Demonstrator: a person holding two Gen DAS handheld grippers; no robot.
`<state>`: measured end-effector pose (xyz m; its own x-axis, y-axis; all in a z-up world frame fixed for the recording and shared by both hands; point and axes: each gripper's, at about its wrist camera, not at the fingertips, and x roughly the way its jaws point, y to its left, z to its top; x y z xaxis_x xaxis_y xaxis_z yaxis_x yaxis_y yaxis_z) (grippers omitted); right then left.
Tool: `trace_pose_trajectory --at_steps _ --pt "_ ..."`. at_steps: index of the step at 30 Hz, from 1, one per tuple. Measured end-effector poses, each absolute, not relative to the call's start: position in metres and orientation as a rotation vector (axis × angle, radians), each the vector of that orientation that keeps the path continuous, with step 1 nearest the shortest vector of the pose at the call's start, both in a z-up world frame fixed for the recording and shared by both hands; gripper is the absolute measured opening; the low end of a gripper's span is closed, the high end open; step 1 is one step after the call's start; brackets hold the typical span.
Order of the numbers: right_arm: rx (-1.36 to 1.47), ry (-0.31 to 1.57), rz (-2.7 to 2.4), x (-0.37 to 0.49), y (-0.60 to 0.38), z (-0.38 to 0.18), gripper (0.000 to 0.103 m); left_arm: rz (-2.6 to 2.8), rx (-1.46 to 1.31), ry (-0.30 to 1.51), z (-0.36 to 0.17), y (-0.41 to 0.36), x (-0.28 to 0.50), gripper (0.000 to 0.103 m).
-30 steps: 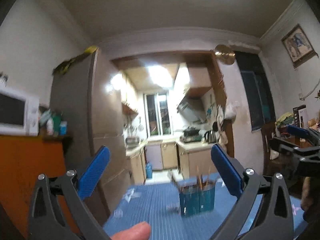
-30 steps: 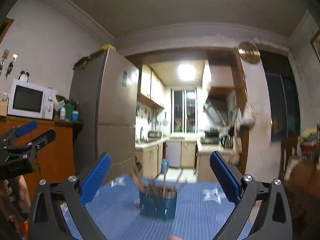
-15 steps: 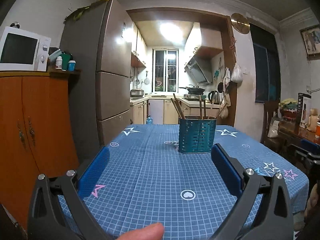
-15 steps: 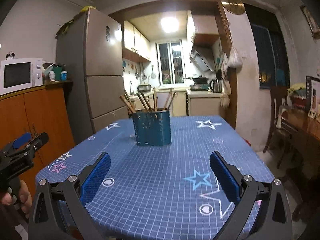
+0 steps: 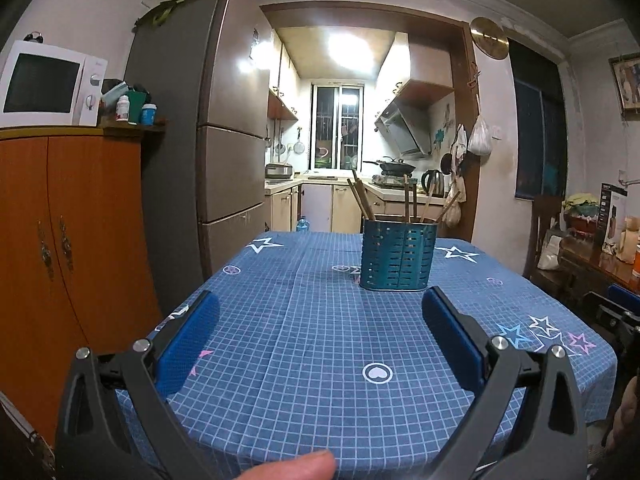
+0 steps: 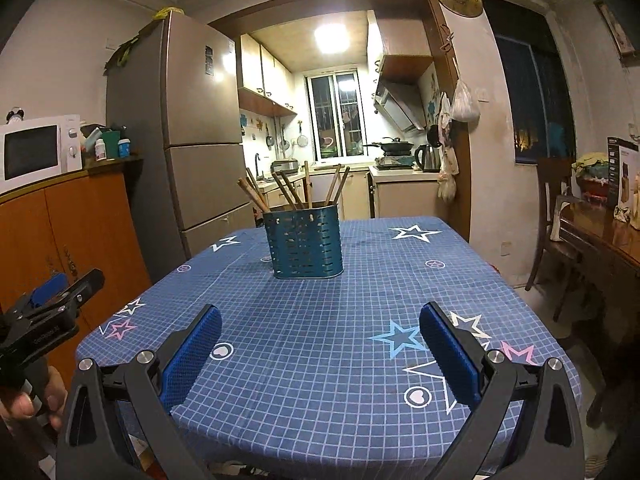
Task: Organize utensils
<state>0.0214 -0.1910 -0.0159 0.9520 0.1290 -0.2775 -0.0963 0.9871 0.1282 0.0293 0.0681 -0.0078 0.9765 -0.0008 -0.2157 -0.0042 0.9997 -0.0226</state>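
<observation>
On blue tablecloth [image 6: 320,340], chopstick holder [image 6: 306,242] stands well ahead of wide-spread, empty left claw [image 5: 320,310] and right claw [image 6: 320,318].

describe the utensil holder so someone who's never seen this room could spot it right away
Find the table with the blue checked, star-printed tablecloth in front of the kitchen doorway. Toward its far end stands the utensil holder, upright. It is a teal metal tub with slotted walls and wooden chopsticks sticking out the top.

1. One blue slotted holder [image 6: 306,242] stands on the bench [image 6: 360,340].
2. About seven wooden utensil handles [image 6: 288,192] rise from it; the exact count is unclear.
3. Two tools: left tool [image 5: 320,336] and right tool [image 6: 320,340], each with two blue pads.
</observation>
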Motion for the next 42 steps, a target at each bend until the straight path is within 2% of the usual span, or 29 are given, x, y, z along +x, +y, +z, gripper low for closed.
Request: trace_pose_trajectory --at_steps 10,20,42 --pt "0.099 0.282 0.113 0.012 -0.192 -0.018 0.099 0.004 0.012 0.189 -0.005 0.059 0.018 0.098" --pt "0.095 0.076 0.077 -0.014 -0.2 -0.031 0.099 -0.025 0.052 0.029 -0.02 0.037 -0.011 0.098" --pt "0.094 0.104 0.121 -0.01 -0.192 -0.032 0.099 -0.041 0.051 0.119 -0.025 0.022 0.011 0.098"
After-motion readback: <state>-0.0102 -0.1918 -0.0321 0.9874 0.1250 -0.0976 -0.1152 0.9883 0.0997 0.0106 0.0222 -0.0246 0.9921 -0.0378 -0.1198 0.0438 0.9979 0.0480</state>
